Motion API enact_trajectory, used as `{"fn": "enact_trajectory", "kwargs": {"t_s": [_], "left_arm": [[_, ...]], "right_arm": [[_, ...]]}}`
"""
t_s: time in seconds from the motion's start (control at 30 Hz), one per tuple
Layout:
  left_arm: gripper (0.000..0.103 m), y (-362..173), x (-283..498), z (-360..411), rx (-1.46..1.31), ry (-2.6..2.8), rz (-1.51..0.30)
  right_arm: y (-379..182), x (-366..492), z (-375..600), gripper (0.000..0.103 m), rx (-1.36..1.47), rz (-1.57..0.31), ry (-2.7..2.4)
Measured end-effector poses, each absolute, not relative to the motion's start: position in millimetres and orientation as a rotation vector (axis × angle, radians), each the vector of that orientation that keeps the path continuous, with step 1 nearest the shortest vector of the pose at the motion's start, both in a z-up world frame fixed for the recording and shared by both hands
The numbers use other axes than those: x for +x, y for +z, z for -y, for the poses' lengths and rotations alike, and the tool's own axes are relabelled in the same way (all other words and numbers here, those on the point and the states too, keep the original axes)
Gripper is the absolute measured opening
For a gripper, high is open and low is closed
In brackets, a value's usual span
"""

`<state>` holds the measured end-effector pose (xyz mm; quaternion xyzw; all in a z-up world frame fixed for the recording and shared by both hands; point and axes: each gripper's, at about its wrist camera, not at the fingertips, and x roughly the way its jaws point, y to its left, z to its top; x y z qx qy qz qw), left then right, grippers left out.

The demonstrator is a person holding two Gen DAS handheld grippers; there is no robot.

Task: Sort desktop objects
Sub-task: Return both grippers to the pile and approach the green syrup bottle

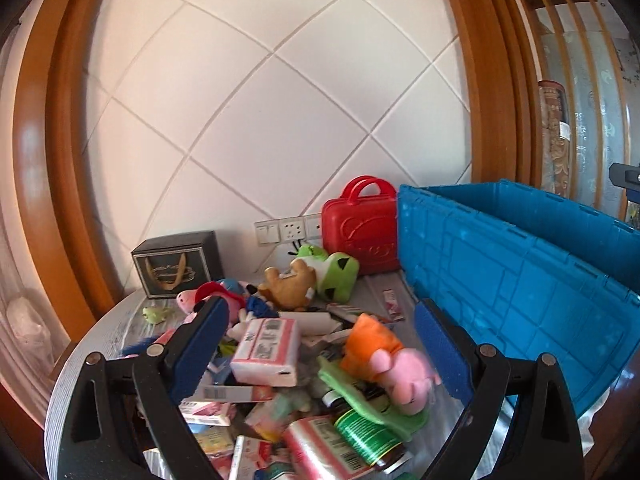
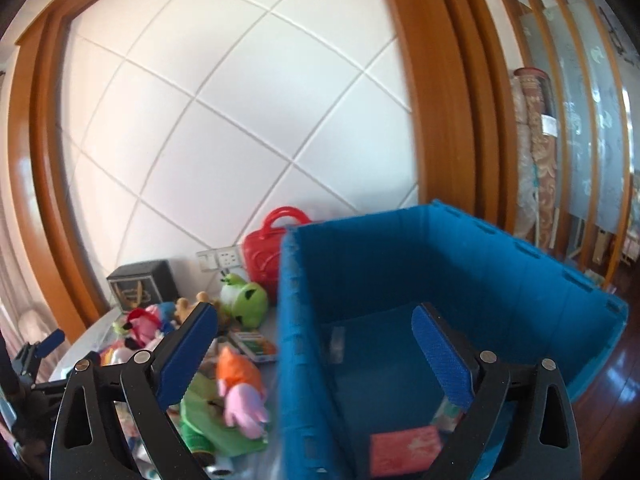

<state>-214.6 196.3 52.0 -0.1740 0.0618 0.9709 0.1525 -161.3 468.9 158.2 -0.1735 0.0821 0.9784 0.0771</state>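
A heap of small things covers the round table: a pink-and-white box, a pink pig plush in orange, a green-labelled bottle and several cartons. My left gripper hangs open just above this heap, its pads touching nothing. A blue crate stands to the right. My right gripper is open and empty over the crate's left wall. A red flat box lies inside the crate. The pig plush shows blurred to the left of that wall.
At the back stand a red toy case, a black box, a green plush and a brown bear plush. Wall sockets sit behind them. The crate's wall rises close to the left gripper's right finger.
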Motion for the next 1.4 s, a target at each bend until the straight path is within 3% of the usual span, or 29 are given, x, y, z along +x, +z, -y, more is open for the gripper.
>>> {"fn": "enact_trajectory", "kwargs": {"t_s": [0.53, 0.73, 1.07, 1.4], "left_arm": [[0.095, -13, -276, -63, -0.680, 2.855, -0.237], [0.095, -47, -290, -49, -0.740, 2.889, -0.168], [0.095, -92, -295, -51, -0.914, 2.870, -0.238], [0.095, -118, -293, -70, -0.972, 2.795, -0.316]], "right_arm": [[101, -233, -307, 0.099, -0.767, -0.193, 2.988], [60, -260, -292, 0.099, -0.950, -0.088, 2.964], [-25, -310, -279, 0.099, -1.346, -0.053, 2.983], [-61, -328, -266, 0.098, -1.543, 0.054, 2.992]]}}
